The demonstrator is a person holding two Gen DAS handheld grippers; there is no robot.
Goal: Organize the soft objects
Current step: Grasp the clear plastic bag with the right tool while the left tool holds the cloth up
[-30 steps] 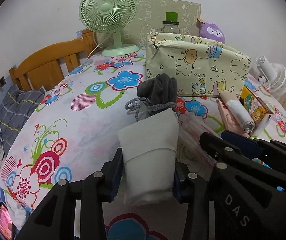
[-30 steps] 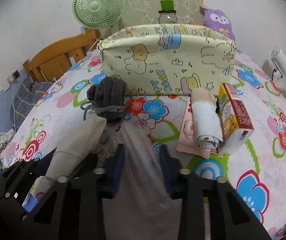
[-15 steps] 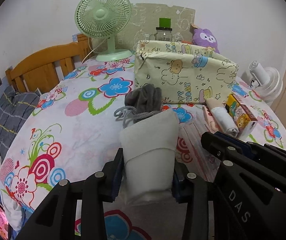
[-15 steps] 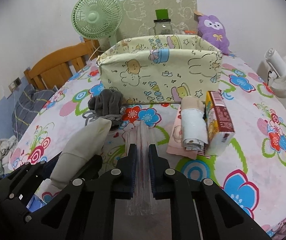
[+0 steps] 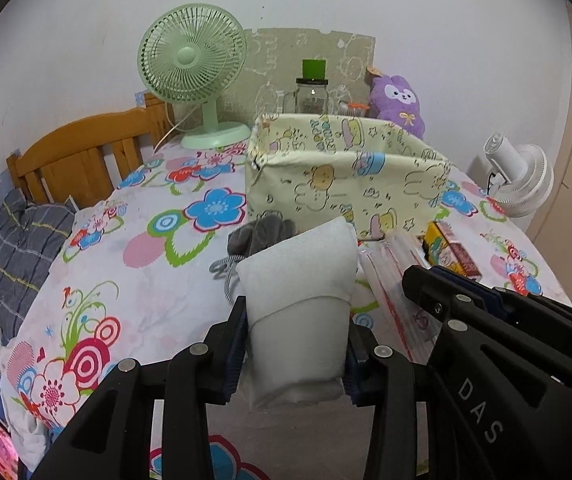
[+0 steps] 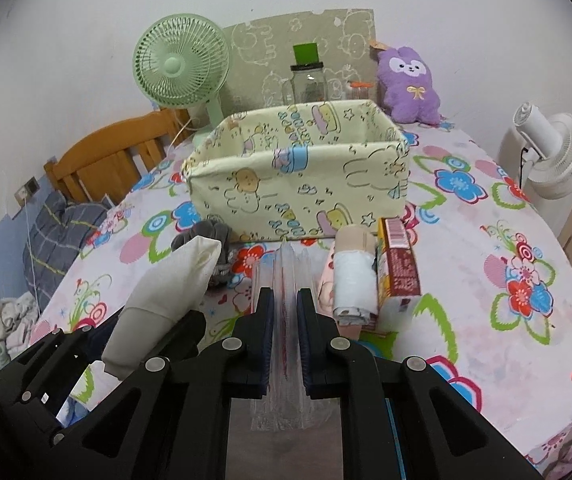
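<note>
My left gripper (image 5: 294, 344) is shut on a folded white cloth bundle (image 5: 297, 304), held above the flowered bedspread (image 5: 134, 264); the bundle (image 6: 166, 284) also shows at the left of the right wrist view. My right gripper (image 6: 285, 320) is shut on a clear zip bag (image 6: 284, 268) with a red seal, whose free end (image 5: 389, 280) shows right of the bundle. Beyond both stands a pale yellow cartoon-print fabric bin (image 6: 297, 176), open at the top. A grey drawstring pouch (image 5: 262, 236) lies in front of the bin, just past the bundle.
A rolled white and beige cloth (image 6: 353, 276) and a small carton (image 6: 399, 272) lie right of the zip bag. Behind the bin stand a green fan (image 6: 180, 64), a glass jar (image 6: 307, 80) and a purple plush (image 6: 407, 84). A white fan (image 6: 553, 156) stands at the right, a wooden headboard (image 5: 82, 152) at the left.
The right gripper's jaws closed onto the clear zip bag. Both grippers rose with their loads, so the bin's open top now shows.
</note>
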